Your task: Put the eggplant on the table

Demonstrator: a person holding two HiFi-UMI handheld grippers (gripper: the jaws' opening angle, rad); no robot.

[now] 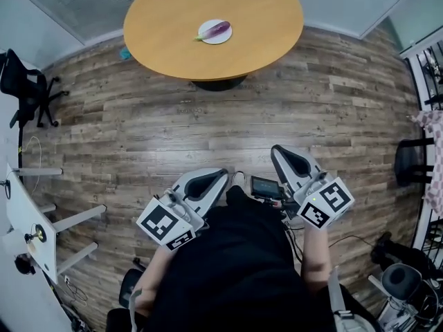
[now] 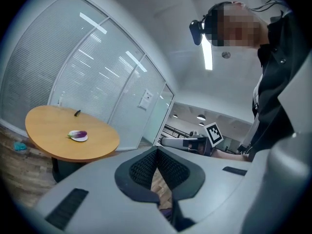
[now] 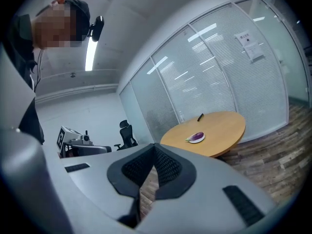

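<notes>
**Both grippers clenched, eggplant on plate at far table**

Head view: eggplant [image 1: 215,29] is at top centre of frame. It lies across a small white plate [image 1: 223,40] on the round wooden table [image 1: 263,26], stem end toward frame left. The plate sits approx. mid-tabletop.

Both grippers are in the lower half of the frame, close to the person's dark torso and well apart from the table, w/ plank floor [image 1: 208,116] between.

- **Left gripper** [image 1: 223,174], lower left of centre: tips point up-frame, marker cube [image 1: 165,225] at its rear.
- **Right gripper** [image 1: 277,151], lower right of centre: tips also point up-frame.

Left gripper view: left gripper [image 2: 157,150] has its jaws pressed together at the tips, nothing between the pads, only floor seen thru the gap behind. The eggplant [image 2: 79,134] is at mid-left of frame on the table, w/ a small black object [image 2: 77,113] further back on the top.

Right gripper view: right gripper [image 3: 155,147] is likewise clenched on nothing. The eggplant [image 3: 197,136] is right of centre on its plate, w/ a glass wall [image 3: 219,72] w/ blinds behind.

A black office chair [image 1: 24,81] stands at the head view's upper left.
</notes>
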